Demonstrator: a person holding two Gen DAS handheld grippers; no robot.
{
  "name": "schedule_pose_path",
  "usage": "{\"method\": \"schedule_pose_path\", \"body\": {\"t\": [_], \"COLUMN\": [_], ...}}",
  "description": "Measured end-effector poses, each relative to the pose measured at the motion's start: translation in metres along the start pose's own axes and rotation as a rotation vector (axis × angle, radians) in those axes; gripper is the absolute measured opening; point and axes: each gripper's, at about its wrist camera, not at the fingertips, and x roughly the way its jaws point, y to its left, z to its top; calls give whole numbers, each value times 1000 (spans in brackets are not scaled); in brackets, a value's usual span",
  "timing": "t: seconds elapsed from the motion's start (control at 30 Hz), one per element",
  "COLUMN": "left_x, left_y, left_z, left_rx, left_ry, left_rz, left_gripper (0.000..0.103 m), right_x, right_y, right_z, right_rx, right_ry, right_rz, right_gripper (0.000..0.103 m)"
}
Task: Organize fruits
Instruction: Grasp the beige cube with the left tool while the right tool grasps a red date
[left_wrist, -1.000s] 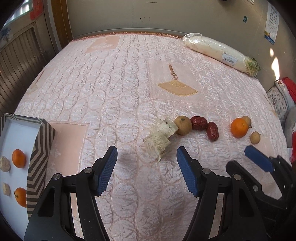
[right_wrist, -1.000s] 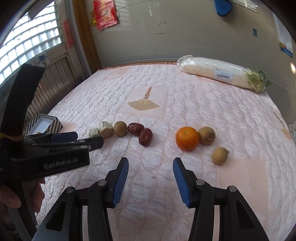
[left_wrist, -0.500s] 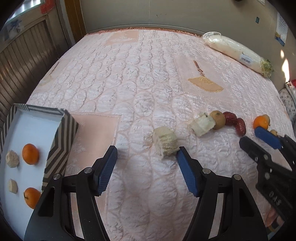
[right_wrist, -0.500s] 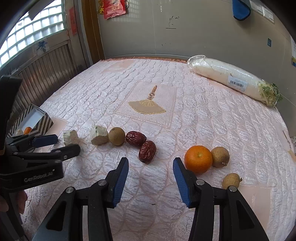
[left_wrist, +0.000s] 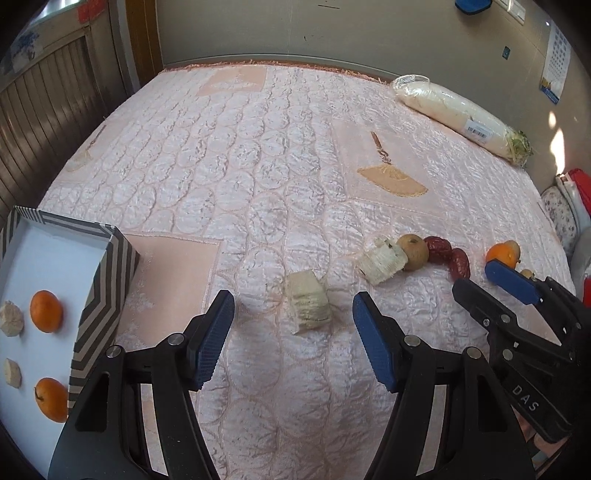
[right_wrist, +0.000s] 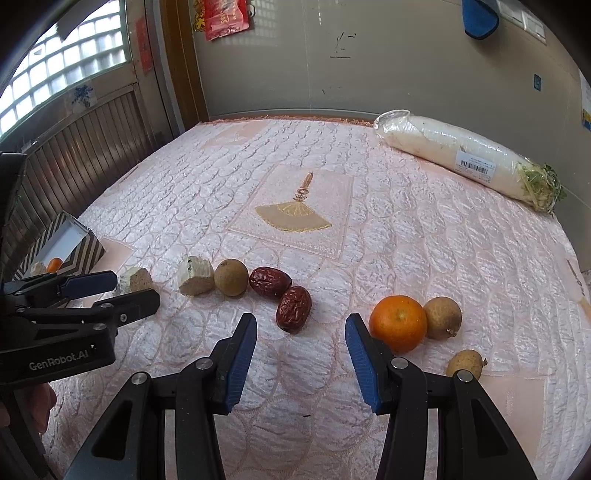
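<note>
Two tools hover with jaws apart, gripping nothing: the left tool (left_wrist: 293, 341) over a pale sugarcane chunk (left_wrist: 308, 302), the right tool (right_wrist: 301, 356) near a wrinkled red date (right_wrist: 294, 308) on the pink quilted bed (right_wrist: 406, 236).

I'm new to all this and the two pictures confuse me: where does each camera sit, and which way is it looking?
Left wrist view: sits on the left gripper, looks down over the bedspread at a pale chunk and the striped box; the right gripper shows.
Right wrist view: sits on the right gripper, faces two red dates and an orange; the left gripper and some fingers show.
Shared: dates, orange, wrapped radish, box.
</note>
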Motion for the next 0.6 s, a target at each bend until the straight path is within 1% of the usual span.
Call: {"method": "schedule_pose_path", "body": {"t": [0.1, 0.2, 0.23, 0.27, 0.3, 0.33, 0.37, 0.4, 0.43, 0.47, 0.6], "left_x": [2, 4, 4, 3, 3, 2, 1, 0, -1, -3, -14], "left_y": [0, 3, 4, 6, 8, 9, 10, 11, 11, 11, 12], "left_z": [1, -1, -1, -1, -2, -2, -4, -5, -7, -8, -18], "left_rx": [-8, -25, -31, -39, -48, -49, -46, -46, -39, -35, -24], "left_ry": [-12, -10, -16, -20, -25, -28, -31, -30, -27, -27, -34], "left_rz": [14, -6, -14, -23, -29, -20, -15, -24, -42, -52, -74], "left_gripper": [67, 67, 67, 65, 52, 40, 35, 26, 21, 17, 17], "right_x": [3, 9, 11, 13, 15, 16, 17, 16, 15, 13, -10], "right_y": [-1, -4, -4, -4, -3, -2, -1, -2, -3, -4, -6], "right_z": [1, 4, 5, 6, 7, 7, 7, 7, 6, 5, -4], "right_rx": [5, 20, 24, 24, 18, 7, 3, 6, 15, 25, 49], "right_ry": [-4, 8, 8, 11, 21, 19, 20, 19, 16, 11, -30], "right_rz": [3, 7, 12, 15, 16, 1, -8, -8, -2, -1, -1], "right_gripper": [48, 48, 40, 35, 27, 21, 18, 18, 18, 18, 18]}}
